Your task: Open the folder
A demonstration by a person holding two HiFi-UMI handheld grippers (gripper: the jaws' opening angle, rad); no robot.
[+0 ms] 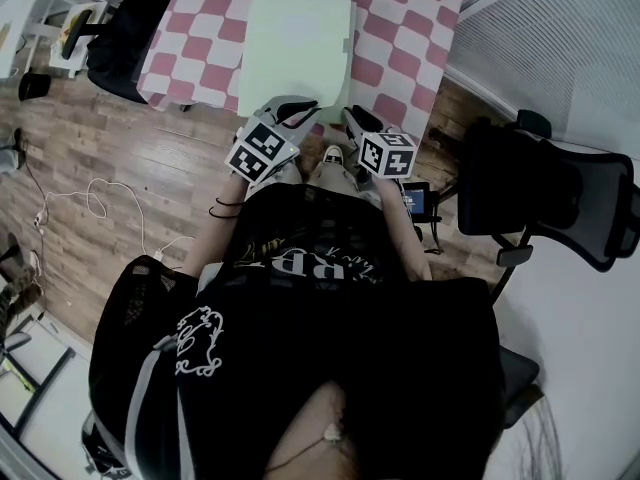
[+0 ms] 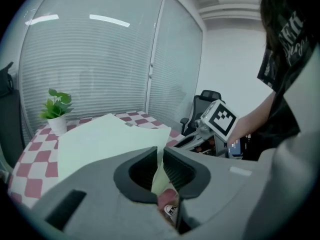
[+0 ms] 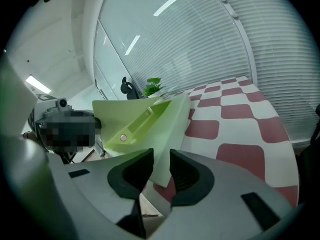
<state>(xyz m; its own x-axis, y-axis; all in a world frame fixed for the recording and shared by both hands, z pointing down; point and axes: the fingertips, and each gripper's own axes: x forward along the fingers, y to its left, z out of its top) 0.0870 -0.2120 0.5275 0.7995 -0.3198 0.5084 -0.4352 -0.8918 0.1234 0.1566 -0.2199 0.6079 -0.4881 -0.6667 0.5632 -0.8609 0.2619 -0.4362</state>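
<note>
A pale green folder [image 1: 300, 38] lies on the red-and-white checked table [image 1: 400, 28]. My left gripper [image 1: 305, 110] is at its near edge, shut on the thin top cover [image 2: 100, 139], which runs up between the pads [image 2: 160, 156] and is lifted off the table. My right gripper [image 1: 347, 116] is at the folder's near right corner. In the right gripper view the lower sheet [image 3: 170, 134] passes between the jaws [image 3: 161, 164] and fills the gap. The folder gapes there, and its inner clip strip [image 3: 136, 125] shows.
A small potted plant [image 2: 57, 111] stands at the table's far end. A black office chair [image 1: 540, 198] is on the right and another dark chair [image 1: 125, 28] at the table's left. Blinds cover the windows behind. A white cable [image 1: 90, 203] lies on the wooden floor.
</note>
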